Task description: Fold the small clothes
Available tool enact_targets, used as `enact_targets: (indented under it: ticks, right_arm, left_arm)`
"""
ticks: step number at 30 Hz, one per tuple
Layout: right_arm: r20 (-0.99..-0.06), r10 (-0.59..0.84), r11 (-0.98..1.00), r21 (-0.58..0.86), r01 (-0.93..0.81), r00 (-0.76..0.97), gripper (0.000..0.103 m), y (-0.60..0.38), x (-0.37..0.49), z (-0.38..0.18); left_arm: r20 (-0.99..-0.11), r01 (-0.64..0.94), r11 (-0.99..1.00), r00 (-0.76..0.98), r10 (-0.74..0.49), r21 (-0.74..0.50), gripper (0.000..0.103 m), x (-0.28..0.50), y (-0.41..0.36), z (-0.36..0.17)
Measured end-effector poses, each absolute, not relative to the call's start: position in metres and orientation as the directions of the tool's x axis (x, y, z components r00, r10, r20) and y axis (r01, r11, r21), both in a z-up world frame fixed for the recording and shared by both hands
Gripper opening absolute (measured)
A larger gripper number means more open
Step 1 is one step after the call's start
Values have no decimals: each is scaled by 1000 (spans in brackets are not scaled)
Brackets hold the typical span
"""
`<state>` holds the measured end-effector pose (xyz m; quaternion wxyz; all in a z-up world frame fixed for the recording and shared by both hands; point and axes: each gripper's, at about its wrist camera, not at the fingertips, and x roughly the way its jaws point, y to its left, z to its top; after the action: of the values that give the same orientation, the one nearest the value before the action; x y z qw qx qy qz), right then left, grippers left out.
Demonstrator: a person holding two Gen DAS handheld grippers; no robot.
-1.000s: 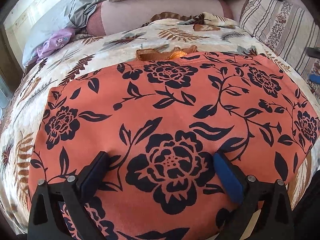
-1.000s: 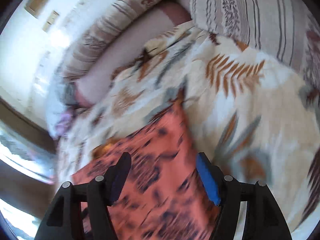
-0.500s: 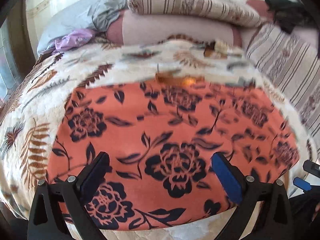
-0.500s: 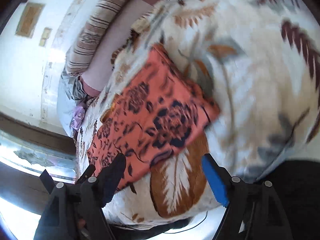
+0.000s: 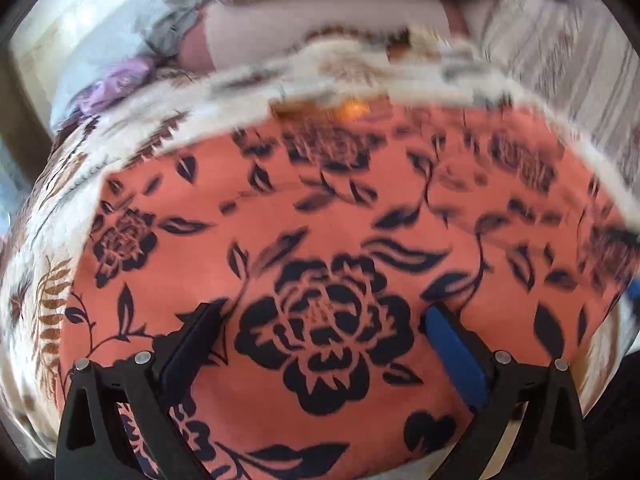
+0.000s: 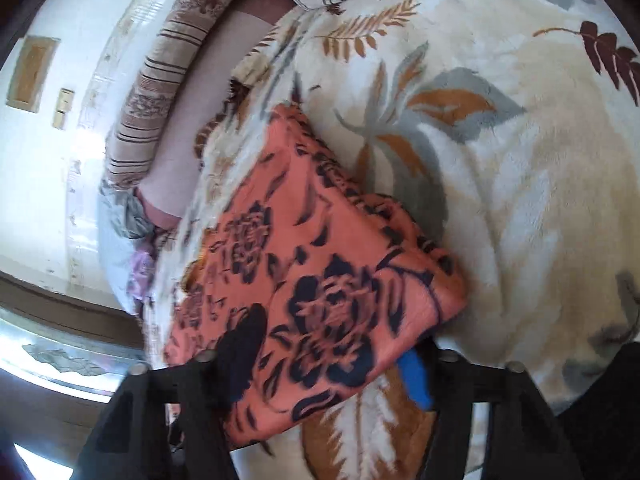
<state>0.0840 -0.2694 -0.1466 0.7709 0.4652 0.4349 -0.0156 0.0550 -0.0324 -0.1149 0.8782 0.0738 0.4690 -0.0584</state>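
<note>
An orange garment with dark navy flowers point(image 5: 340, 240) lies flat and folded on a cream leaf-print blanket point(image 6: 520, 200). My left gripper point(image 5: 320, 340) is open, its fingers spread low over the garment's near part, holding nothing. In the right wrist view the garment point(image 6: 312, 280) lies as a folded rectangle. My right gripper point(image 6: 332, 356) is open at the garment's near right corner, and its blue finger point(image 6: 416, 376) sits partly under the cloth's edge.
A brown item point(image 5: 320, 110) lies just past the garment's far edge. Striped cushions point(image 6: 168, 80) and a pink bolster point(image 5: 320, 24) line the back. Grey and lilac cloth point(image 5: 120, 84) lies at the far left. A white wall point(image 6: 60, 160) is behind.
My left gripper dropped closer over the garment after pulling back. My right gripper swung round and came in to the garment's near right corner.
</note>
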Motion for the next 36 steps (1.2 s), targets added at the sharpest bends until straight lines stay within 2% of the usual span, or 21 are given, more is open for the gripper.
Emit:
enact_targets:
  ticks: [1, 4, 5, 7, 8, 9, 11, 13, 16, 18, 21, 25, 26, 28, 31, 34, 36]
  right_arm:
    - [-692, 376, 571, 697, 435, 616, 51, -269, 87, -146]
    - [-727, 347, 637, 646, 420, 592, 46, -269, 96, -137]
    - [-740, 337, 651, 630, 424, 582, 48, -269, 100, -138]
    - [-766, 305, 675, 593, 439, 566, 48, -265, 108, -136]
    - [-778, 289, 691, 573, 440, 558, 49, -262, 111, -135]
    - [-790, 279, 710, 552, 436, 546, 43, -259, 117, -133]
    - [-821, 242, 754, 495, 432, 518, 12, -251, 131, -120]
    - [-819, 178, 824, 427, 372, 546, 12, -227, 144, -83]
    - [-736, 119, 950, 280, 140, 666, 12, -146, 148, 4]
    - [-698, 146, 981, 194, -11, 701, 12, -86, 139, 30]
    - [-725, 231, 972, 143, -186, 649, 12, -6, 121, 7]
    - [-864, 232, 947, 95, -307, 447, 13, 60, 120, -97]
    - [-832, 214, 950, 55, -306, 513, 13, 63, 113, -92]
    - [-828, 261, 949, 125, -290, 497, 12, 55, 112, -77]
    - [-821, 277, 943, 132, -305, 499, 11, 45, 111, -67]
    - [-801, 296, 942, 153, -300, 520, 12, 39, 100, -63]
    - [-780, 309, 939, 159, -306, 545, 12, 38, 95, -57]
  left_arm:
    - [-839, 156, 986, 543, -32, 64, 101, 56, -31, -107]
    - [-753, 137, 990, 654, -67, 31, 101, 47, -27, -81]
    - [-766, 130, 990, 642, -44, 53, 101, 51, -27, -89]
    - [-854, 178, 981, 519, -33, 71, 103, 66, -31, -133]
    - [-812, 198, 977, 581, -53, 78, 103, 62, -31, -129]
    - [-828, 213, 975, 556, -63, 69, 103, 64, -30, -126]
    - [-845, 207, 978, 517, -133, -27, 102, 71, -18, -117]
    - [-833, 184, 977, 520, -189, -106, 94, 73, 10, -103]
    - [-760, 51, 964, 605, -237, -260, 94, 67, 72, -71]
    - [-708, -60, 928, 665, -238, -368, 94, 59, 124, -52]
    - [-680, -156, 858, 684, -263, -489, 94, 48, 183, -51]
    - [-707, -177, 815, 617, -346, -552, 94, 41, 206, -77]
    - [-703, -170, 802, 604, -374, -573, 94, 40, 207, -80]
    - [-683, -144, 776, 590, -431, -614, 94, 41, 203, -84]
    - [-636, -73, 738, 570, -521, -670, 94, 54, 188, -74]
    - [-684, -15, 772, 472, -555, -636, 94, 83, 151, -74]
    - [-749, -33, 812, 411, -520, -583, 93, 101, 130, -85]
